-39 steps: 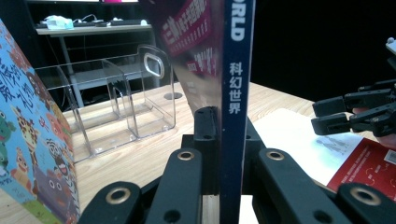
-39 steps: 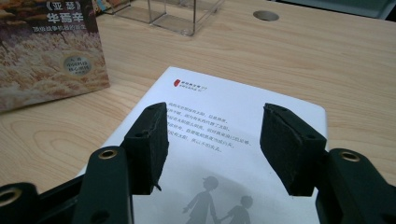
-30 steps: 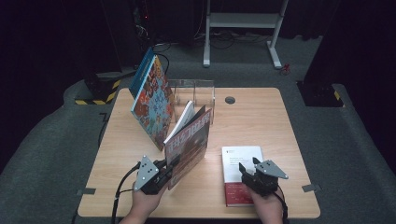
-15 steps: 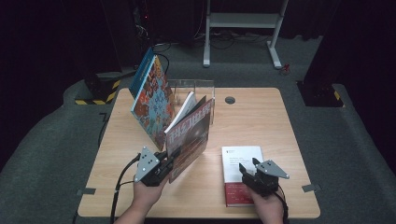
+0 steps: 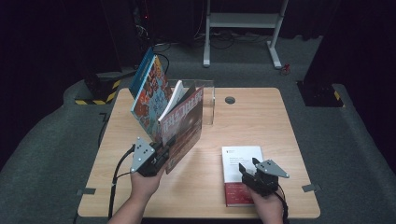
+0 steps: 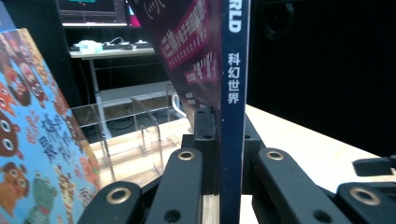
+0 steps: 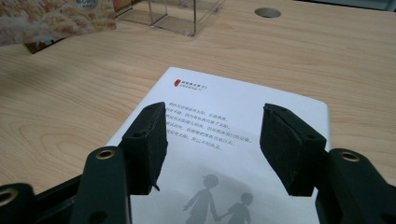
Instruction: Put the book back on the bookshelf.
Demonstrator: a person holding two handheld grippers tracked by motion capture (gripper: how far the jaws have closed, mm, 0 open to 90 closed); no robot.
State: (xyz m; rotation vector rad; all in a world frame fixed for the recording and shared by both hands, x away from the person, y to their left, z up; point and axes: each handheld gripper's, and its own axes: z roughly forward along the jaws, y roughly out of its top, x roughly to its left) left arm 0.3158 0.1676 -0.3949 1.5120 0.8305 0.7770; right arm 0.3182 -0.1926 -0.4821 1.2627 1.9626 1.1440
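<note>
On the desk's (image 5: pixel 289 116) left side I'm holding a dark magazine (image 5: pixel 184 126) by its spine w/ the left gripper (image 5: pixel 161 156), jaws clamped tight on it, angling it toward the clear acrylic rack (image 5: pixel 208 100) at the back. Judging progress: the colourful picture book (image 5: pixel 149 95) and a white-edged one (image 5: pixel 172 100) are already leaning in the rack, so this mag is going in next and isn't seated yet. Still left: the white-and-red book (image 5: pixel 240 163) lying flat near the front right, w/ the right gripper (image 5: pixel 247 169) hovering over it, jaws apart and gripping nothing. Roughly past halfway, I'd say. Readable text: the spine (image 6: pixel 232 93) in the left gripper view is showing "RLD" plus "科幻世界". Fine print on the white cover (image 7: pixel 233 140) is too small to read.
</note>
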